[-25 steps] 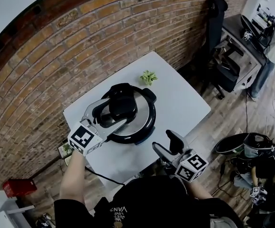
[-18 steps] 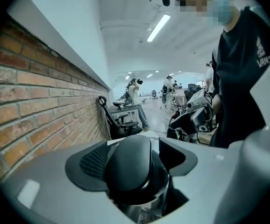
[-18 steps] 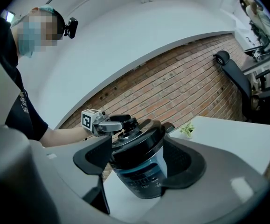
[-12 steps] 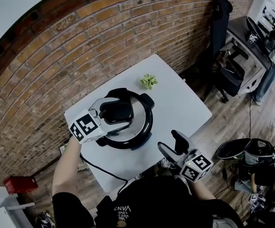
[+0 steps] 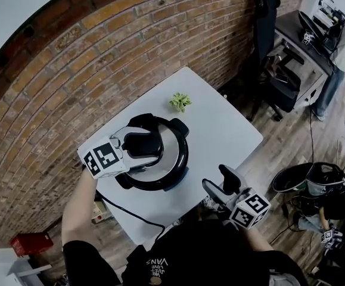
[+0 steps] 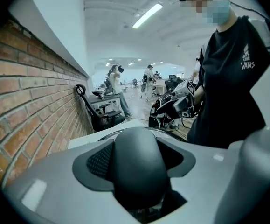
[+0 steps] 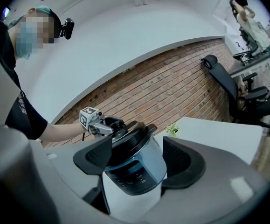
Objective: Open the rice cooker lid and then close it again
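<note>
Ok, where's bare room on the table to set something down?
Bare: the right half of the table, between the rice cooker, the plant and the right tongs. Crowded: the left end, filled by the cooker, with its cord crossing the near strip.

Brick wall (image 5: 71, 70), white table (image 5: 223, 124), wood floor (image 5: 288, 145), black office chair (image 5: 265, 14)
</note>
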### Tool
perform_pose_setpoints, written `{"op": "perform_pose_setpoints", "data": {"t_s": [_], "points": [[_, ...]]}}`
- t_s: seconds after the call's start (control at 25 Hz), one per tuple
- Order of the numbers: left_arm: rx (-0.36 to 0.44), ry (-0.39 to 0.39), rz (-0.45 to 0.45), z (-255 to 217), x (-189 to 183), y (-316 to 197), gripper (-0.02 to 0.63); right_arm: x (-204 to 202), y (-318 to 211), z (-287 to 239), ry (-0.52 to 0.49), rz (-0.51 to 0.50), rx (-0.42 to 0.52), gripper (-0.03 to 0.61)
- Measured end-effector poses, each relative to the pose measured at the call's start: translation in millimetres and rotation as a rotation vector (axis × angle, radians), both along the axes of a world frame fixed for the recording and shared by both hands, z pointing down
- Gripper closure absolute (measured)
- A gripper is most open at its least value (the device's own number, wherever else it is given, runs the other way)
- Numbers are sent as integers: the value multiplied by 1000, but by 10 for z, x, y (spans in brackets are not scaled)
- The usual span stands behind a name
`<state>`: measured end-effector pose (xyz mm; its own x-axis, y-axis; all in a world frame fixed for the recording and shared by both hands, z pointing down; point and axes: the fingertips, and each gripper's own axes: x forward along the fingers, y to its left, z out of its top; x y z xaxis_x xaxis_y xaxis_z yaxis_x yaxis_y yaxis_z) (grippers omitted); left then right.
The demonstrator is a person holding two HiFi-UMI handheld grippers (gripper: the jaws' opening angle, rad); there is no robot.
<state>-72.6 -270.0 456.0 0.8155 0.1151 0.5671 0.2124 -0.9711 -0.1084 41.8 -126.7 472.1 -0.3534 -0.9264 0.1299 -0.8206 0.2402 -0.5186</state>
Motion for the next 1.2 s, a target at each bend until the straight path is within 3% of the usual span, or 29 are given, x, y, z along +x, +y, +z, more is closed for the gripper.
{"op": "perform_pose_setpoints", "data": {"t_s": [0.56, 0.84, 1.08, 1.2], "points": [[2, 18, 66, -37, 13, 0, 328, -9, 209, -10, 29, 79, -15, 247], [6, 21, 42, -49, 1, -4, 333, 24, 304, -46, 21, 129, -3, 249], [30, 78, 72, -340, -11, 76, 334, -20, 333, -63, 15, 126, 4, 249], [16, 144, 36, -554, -54, 55, 334, -47, 307, -108, 13, 116, 16, 249]]}}
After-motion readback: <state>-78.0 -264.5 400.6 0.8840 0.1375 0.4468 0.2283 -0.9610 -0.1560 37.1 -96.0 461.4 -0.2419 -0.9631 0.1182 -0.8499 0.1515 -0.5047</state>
